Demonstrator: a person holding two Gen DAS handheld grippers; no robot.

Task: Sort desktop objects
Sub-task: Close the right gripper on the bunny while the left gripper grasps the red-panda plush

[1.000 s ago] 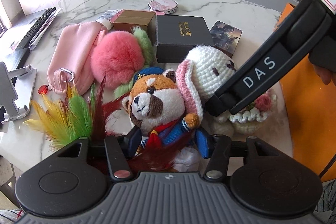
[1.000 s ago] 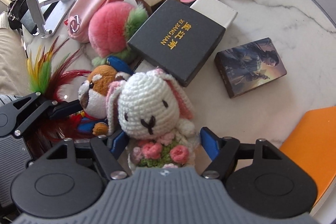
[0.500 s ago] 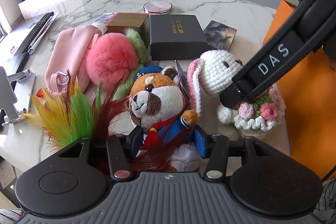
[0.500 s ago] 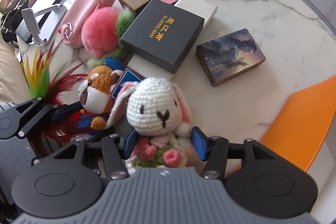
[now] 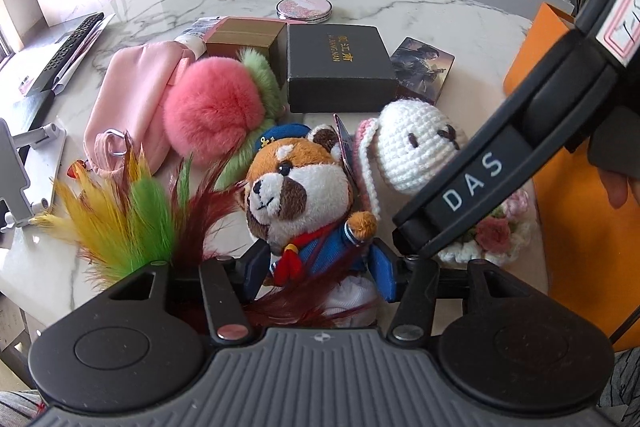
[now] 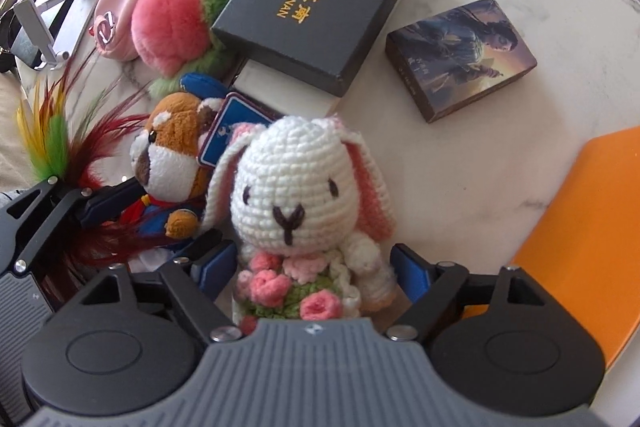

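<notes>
A red panda plush [image 5: 296, 183] in a blue sailor suit is held at its body by my left gripper [image 5: 320, 275], whose blue pads press on both sides. Beside it on the right stands a white crochet bunny [image 6: 296, 179] with a flower bouquet, upright on the marble table [image 6: 460, 163]. My right gripper [image 6: 314, 269] points down over the bunny. Its jaws are opening, and the blue pads sit a little off the bunny's sides. In the left wrist view the right gripper's black body [image 5: 472, 183] covers part of the bunny [image 5: 416, 143].
Behind the plushes lie a pink pompom [image 5: 212, 115], a black box [image 6: 308, 11], a picture box [image 6: 460, 55], a pink pouch [image 5: 132, 95] and a brown box [image 5: 244, 41]. Coloured feathers [image 5: 120, 211] spread at the left. An orange sheet [image 6: 580, 227] covers the right edge.
The right gripper's jaws closed in on the bunny, then spread apart again. The bunny settled slightly lower beside the red panda. The left gripper and its plush stayed put.
</notes>
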